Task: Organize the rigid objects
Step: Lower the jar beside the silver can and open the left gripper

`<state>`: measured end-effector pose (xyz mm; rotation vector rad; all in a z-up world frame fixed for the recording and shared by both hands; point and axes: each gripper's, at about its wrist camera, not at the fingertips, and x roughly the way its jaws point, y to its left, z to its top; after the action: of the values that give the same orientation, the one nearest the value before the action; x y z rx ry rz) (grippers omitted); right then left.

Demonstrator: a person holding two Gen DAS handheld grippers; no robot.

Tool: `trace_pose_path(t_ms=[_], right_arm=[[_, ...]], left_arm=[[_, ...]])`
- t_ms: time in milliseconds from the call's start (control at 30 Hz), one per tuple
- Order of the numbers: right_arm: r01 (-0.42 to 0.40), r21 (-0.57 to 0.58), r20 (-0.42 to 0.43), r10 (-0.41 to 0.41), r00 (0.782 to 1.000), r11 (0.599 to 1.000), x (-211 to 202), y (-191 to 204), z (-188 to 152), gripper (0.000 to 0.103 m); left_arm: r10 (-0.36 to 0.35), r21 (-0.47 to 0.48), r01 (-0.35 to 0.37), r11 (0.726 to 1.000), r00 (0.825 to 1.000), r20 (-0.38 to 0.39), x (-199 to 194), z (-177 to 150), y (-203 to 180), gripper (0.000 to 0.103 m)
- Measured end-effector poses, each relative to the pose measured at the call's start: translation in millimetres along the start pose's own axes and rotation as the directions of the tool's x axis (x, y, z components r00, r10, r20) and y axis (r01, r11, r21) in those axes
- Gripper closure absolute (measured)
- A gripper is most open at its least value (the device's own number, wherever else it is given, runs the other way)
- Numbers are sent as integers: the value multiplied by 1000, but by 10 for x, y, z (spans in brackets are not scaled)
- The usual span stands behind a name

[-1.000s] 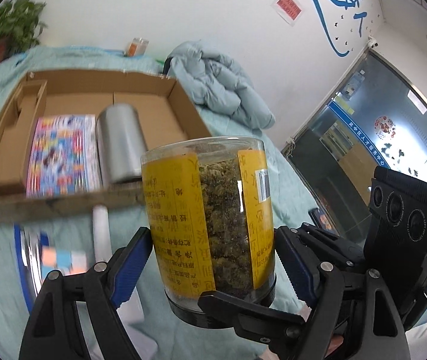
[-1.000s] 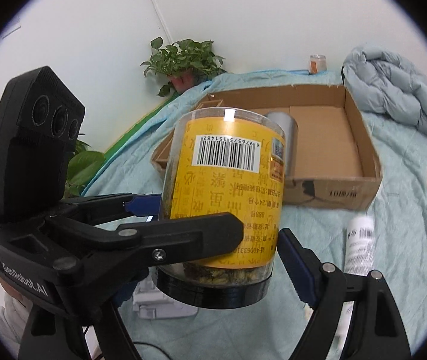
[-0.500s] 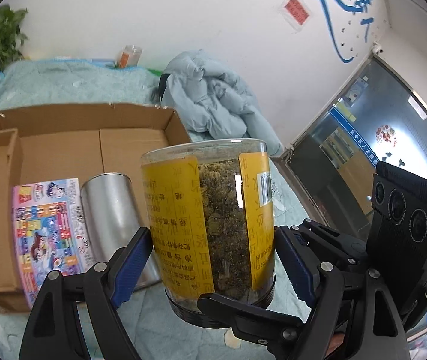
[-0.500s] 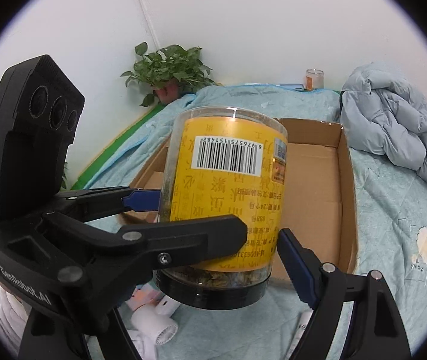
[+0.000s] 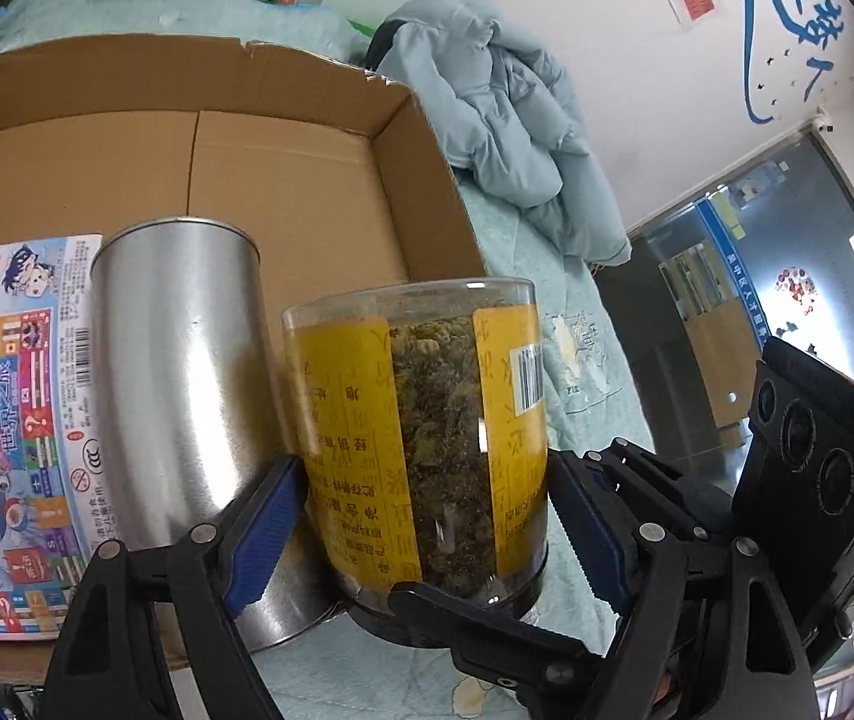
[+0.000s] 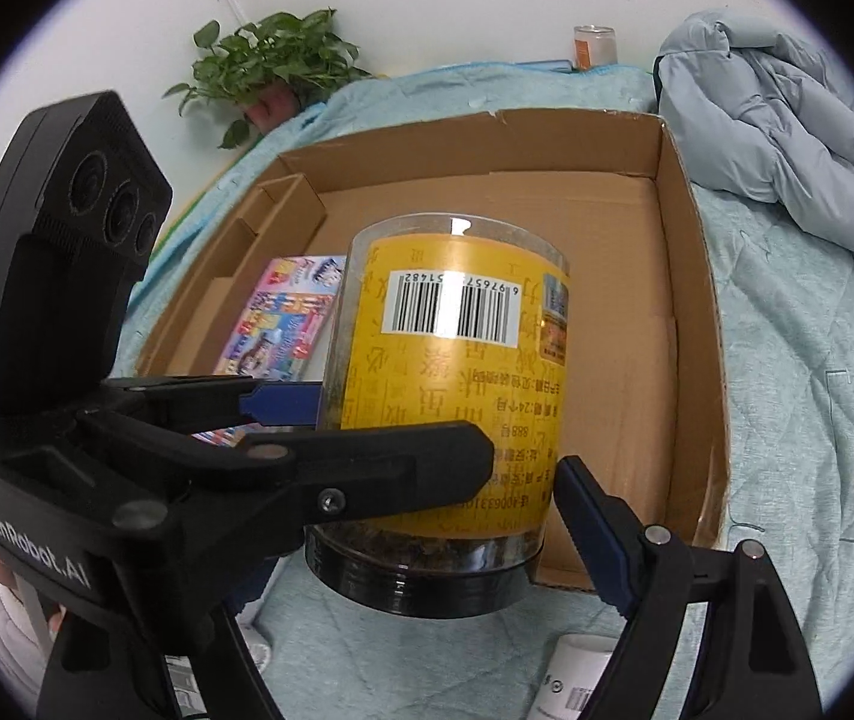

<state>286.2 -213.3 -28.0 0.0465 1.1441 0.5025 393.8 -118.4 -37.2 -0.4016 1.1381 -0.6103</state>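
A clear jar with a yellow label and black lid [image 5: 427, 438] [image 6: 451, 408] hangs lid-down between both grippers, over the near edge of an open cardboard box [image 5: 283, 180] [image 6: 685, 312]. My left gripper [image 5: 427, 516] and my right gripper [image 6: 433, 480] each have both blue pads against the jar's sides. Inside the box lie a silver tin [image 5: 181, 372] and a colourful booklet [image 5: 7, 420] [image 6: 283, 312]; the jar is just right of the tin.
The box sits on a light-blue quilted bed [image 6: 799, 420]. A grey-blue jacket [image 5: 505, 120] [image 6: 775, 120] lies to the right. A potted plant [image 6: 271, 66] and a small orange jar [image 6: 594, 45] stand at the back. A white tube [image 6: 571, 684] lies in front of the box.
Both grippers have carried the jar forward and down toward the box. The box, tin and booklet now appear much closer, with the jar beside the tin.
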Motion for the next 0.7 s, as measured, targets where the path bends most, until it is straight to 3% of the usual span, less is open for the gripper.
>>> trace_pose_path(t_ms=[300,433,533,633,700], right_arm=[[36,65,-60,-32,998,997,212,-145,-16,20],[77,77,-82,-70,994,994,341,-180,-53,18],[73,59,-42,-70,997,996,266,-147,-148,17],[56,55,32,-58,998,997,34,-101,-301,16],[69,64,98,-75,992,996,-133,-71,-435,16]], left_arm=[[57,24,-58,998,998,35,-93,-113,-14,30],[104,34,-109,993,986,130,-378,-247,15,30],[174,43,-191,981,952,252,-690,-419,19,28],[253,33,-282,959,900,355,-976,-686,28,22],[347,20,-392,920,837,423,-1121,-894,7,8]])
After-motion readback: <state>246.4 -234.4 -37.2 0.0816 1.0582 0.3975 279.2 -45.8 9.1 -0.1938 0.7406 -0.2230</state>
